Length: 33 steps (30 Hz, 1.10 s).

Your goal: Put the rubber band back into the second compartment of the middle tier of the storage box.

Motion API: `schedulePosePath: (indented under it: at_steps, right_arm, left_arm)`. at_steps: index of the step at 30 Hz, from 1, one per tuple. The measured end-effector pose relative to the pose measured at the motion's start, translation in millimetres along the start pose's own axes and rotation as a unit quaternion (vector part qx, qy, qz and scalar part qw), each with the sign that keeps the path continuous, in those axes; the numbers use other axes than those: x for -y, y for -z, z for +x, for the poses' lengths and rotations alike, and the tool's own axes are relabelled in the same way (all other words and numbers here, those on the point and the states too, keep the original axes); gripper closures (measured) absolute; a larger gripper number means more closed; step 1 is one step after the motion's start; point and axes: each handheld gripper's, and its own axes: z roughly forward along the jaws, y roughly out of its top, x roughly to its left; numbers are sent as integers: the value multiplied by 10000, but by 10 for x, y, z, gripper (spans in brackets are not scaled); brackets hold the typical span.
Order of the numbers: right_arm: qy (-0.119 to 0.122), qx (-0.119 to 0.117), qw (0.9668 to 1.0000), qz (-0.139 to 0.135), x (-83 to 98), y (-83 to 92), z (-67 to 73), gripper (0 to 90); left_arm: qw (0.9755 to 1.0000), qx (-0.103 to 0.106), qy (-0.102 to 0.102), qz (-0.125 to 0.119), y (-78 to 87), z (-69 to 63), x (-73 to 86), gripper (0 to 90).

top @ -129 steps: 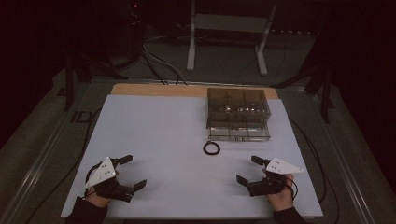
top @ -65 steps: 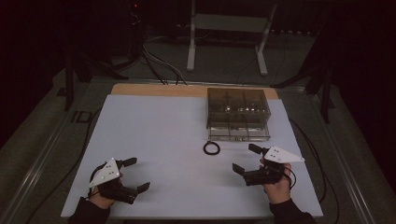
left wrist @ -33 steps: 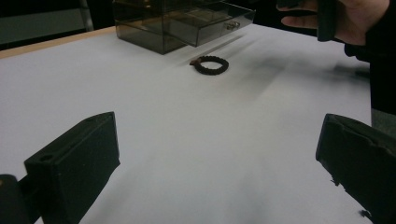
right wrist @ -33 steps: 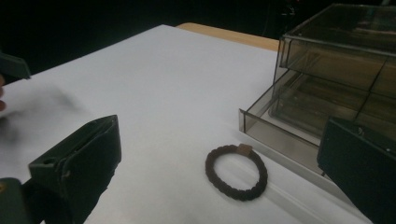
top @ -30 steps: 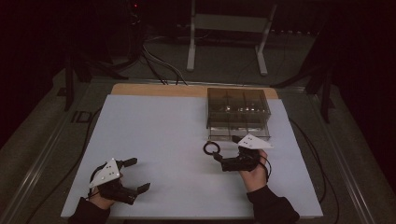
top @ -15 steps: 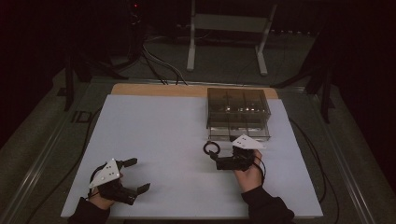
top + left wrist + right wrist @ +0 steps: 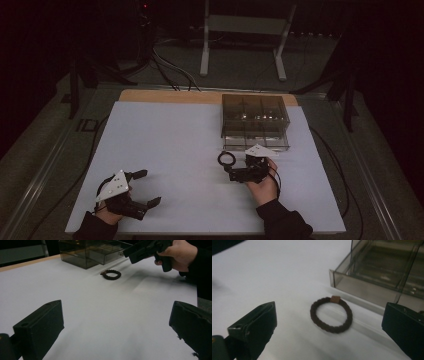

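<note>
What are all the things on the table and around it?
Hair band: one, dark brown braided ring with a small tan piece, flat on the sheet in front of the box.
Clear box: one, smoky see-through, with compartments, far right of the sheet.
White sheet: one, covering the table.
Wooden edge: one, tan strip along the far side.
Metal stand: one, grey, on the floor behind.
Right gripper: one, black, jaws open, reaching for the band.
Left gripper: one, black, jaws open, near left corner.

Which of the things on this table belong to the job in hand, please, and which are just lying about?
In hand:
- dark braided hair-tie ring
- right hand-held gripper, open
- smoky clear plastic drawer box

Lying about:
- left hand-held gripper, open, idle
- white table sheet
</note>
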Motion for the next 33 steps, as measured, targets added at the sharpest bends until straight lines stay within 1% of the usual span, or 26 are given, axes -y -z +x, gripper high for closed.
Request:
schedulePosePath:
  at_steps: [1,3,4,6,7,8,11,12,14,15,16,17,22,26,27,28,30,32,33]
  right_arm:
    - [-42,55,10000,49,2,-13,-3,44]
    - [-115,90,9998,167,12,-47,-14,60]
    - [-121,115,9996,206,15,-57,-14,79]
    - [-127,199,9993,288,15,-85,-10,148]
    - [-153,217,9991,338,12,-101,-10,155]
    - [-147,199,9990,373,9,-111,-7,191]
    - [-85,252,9985,474,-6,-145,10,285]
    - [-85,252,9985,474,-6,-145,10,285]
    - [-75,326,9979,556,-16,-187,4,359]
    - [-75,326,9979,556,-16,-187,4,359]
    - [-51,347,9977,573,-19,-198,1,380]
    - [-20,382,9973,635,-26,-224,-10,436]
    - [34,499,9955,800,-40,-308,-37,512]
    - [66,610,9939,915,-48,-380,-61,543]
    - [66,610,9939,915,-48,-380,-61,543]
    - [64,669,9933,938,-50,-406,-77,554]
    - [9,643,9931,984,-57,-420,-87,574]
    - [86,701,9924,1005,-67,-431,-79,602]
    - [83,711,9923,1006,-70,-438,-79,610]
  left_arm:
    - [10000,4,8,-1,1,0,1,3]
    - [10000,0,-13,3,1,-4,1,3]
    - [10000,6,-16,5,1,-4,0,3]
    - [10000,-1,1,-4,2,1,-1,3]
    - [10000,-4,7,-7,3,1,1,3]
    - [10000,-5,-4,-1,3,-1,2,3]
    - [10000,2,-12,7,0,-1,0,3]
    - [10000,-1,-2,5,0,0,0,3]
    - [10000,-5,-14,5,2,-4,1,3]
    - [10000,2,-16,11,1,-3,1,3]
    - [10000,1,-18,20,-1,-1,1,3]
    - [10000,-5,-16,20,-1,0,2,3]
    - [10000,-15,-46,29,0,-4,-2,3]
    - [10000,-2,-47,38,0,-5,0,3]
    - [10000,-4,-48,38,-1,-3,0,3]
    - [10000,-6,-39,35,1,-2,-1,3]
    - [10000,-25,-46,20,5,-5,-1,3]
    - [10000,-21,-44,28,5,1,-2,3]
    - [10000,-21,-44,28,5,1,-2,3]
